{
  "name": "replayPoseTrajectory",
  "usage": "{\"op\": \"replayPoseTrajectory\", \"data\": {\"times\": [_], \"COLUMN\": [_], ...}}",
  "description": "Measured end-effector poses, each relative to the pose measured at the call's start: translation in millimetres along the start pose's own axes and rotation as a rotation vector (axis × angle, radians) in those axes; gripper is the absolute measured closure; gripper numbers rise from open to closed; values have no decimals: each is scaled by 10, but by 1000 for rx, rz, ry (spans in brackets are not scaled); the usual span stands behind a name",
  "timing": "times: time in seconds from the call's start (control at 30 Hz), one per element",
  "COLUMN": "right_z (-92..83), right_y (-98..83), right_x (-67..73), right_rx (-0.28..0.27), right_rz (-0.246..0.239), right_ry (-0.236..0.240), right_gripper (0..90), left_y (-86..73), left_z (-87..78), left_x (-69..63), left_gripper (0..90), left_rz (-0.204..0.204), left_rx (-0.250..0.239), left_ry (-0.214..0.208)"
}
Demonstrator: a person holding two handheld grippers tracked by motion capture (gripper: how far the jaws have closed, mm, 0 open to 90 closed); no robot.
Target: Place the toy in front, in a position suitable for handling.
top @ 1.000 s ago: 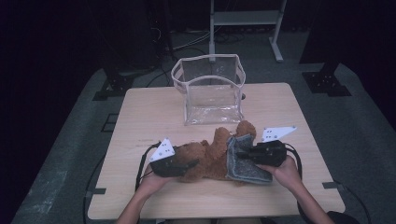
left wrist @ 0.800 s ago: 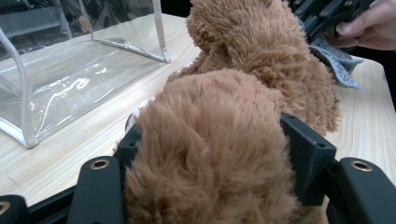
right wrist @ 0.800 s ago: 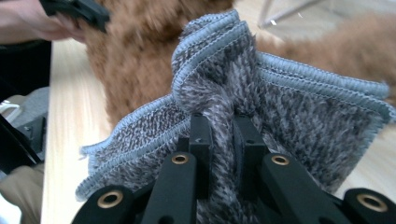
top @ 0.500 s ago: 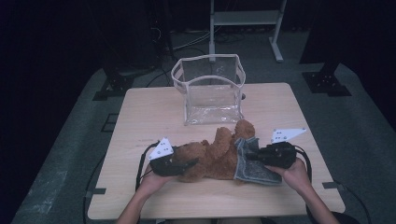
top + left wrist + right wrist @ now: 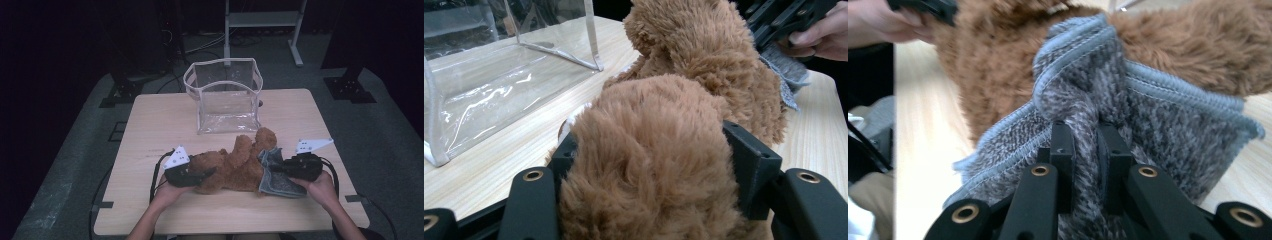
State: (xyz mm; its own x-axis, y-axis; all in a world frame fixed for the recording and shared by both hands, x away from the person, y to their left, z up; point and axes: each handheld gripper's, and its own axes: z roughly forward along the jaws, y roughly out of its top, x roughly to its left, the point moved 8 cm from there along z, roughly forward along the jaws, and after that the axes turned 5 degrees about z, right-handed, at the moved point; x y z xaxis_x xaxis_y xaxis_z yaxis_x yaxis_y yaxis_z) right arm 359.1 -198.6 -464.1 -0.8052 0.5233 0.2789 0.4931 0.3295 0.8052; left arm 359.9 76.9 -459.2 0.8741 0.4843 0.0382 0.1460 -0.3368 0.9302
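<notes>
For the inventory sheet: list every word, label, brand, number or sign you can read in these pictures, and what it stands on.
None can be read.
Brown plush teddy bear: no tag or print shows.
Grey knitted fabric garment: no label shows.
Clear plastic bag with white trim: no print.
Light wooden table: faint marks, too small to read.

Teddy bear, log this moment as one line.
left claw: shut on teddy bear | right claw: shut on grey knit garment | clear bag: behind
</notes>
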Motion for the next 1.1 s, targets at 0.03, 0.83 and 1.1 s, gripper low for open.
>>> {"op": "replayPoseTrajectory", "data": {"times": [0.03, 0.83, 1.1], "right_z": [-12, 161, 169], "right_y": [15, 186, 196], "right_x": [29, 74, 84], "right_rx": [-2, -11, -17], "right_rz": [-8, -35, -48], "right_ry": [4, 11, 19], "right_gripper": [797, 797, 797], "left_y": [0, 162, -137], "left_z": [2, -347, -259], "left_x": [4, -164, -142], "left_gripper": [371, 170, 102], "left_rz": [-2, 198, 176], "left_rx": [-1, -66, 55], "left_ry": [-1, 69, 85]}}
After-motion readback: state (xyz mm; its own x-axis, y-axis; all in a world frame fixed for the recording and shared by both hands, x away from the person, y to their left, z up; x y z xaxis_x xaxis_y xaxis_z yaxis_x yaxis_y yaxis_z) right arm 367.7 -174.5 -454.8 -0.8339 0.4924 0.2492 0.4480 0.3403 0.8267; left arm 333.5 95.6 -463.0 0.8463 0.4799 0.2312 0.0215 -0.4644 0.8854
